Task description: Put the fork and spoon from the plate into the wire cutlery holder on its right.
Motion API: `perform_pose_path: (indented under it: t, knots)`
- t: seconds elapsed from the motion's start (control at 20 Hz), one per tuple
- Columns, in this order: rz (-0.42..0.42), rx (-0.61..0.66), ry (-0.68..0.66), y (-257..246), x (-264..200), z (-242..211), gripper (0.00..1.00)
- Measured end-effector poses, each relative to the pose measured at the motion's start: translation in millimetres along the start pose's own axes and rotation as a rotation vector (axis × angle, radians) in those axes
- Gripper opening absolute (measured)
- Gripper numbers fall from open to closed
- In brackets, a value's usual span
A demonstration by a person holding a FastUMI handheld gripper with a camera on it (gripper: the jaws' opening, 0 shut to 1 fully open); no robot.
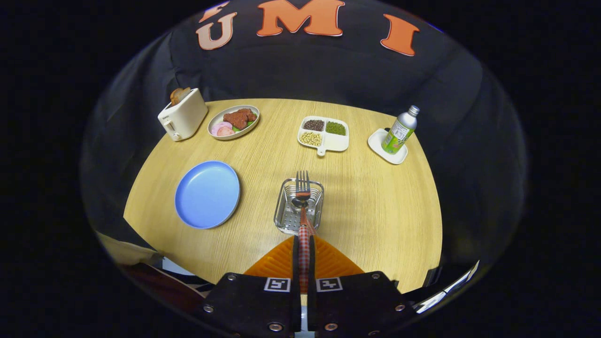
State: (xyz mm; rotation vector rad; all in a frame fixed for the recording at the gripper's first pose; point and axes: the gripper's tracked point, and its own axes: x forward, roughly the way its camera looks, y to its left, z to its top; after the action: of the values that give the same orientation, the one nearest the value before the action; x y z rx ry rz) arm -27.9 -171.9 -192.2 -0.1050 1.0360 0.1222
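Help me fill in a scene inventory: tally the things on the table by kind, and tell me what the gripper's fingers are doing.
Plates and dishes: 4 (blue plate, food plate, divided dish, white coaster)
Cutlery: 2 (fork, spoon)
Wire holder: 1
Toaster: 1
Bottle: 1
Total: 9
The gripper is shut on the checked cutlery handles over the holder.

The gripper (304,244) has orange ribbed fingers (281,260), black blocks with silver screws, and two square black-and-white markers.

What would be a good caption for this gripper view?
Tool shut on the checked handles of fork and spoon, holding them over the wire holder; blue plate beside it.
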Motion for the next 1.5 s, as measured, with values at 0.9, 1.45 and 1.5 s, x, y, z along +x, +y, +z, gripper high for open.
perform_pose_path:
  t: [0.9,1.45,1.5]
  knots:
    - [0.06,-0.176,0.382,-9.7,31.6,4.1,0.05]
    - [0.043,-0.211,0.477,-2.6,65.8,7.2,0.06]
    - [0.047,-0.204,0.478,-0.3,66.8,7.3,0.06]
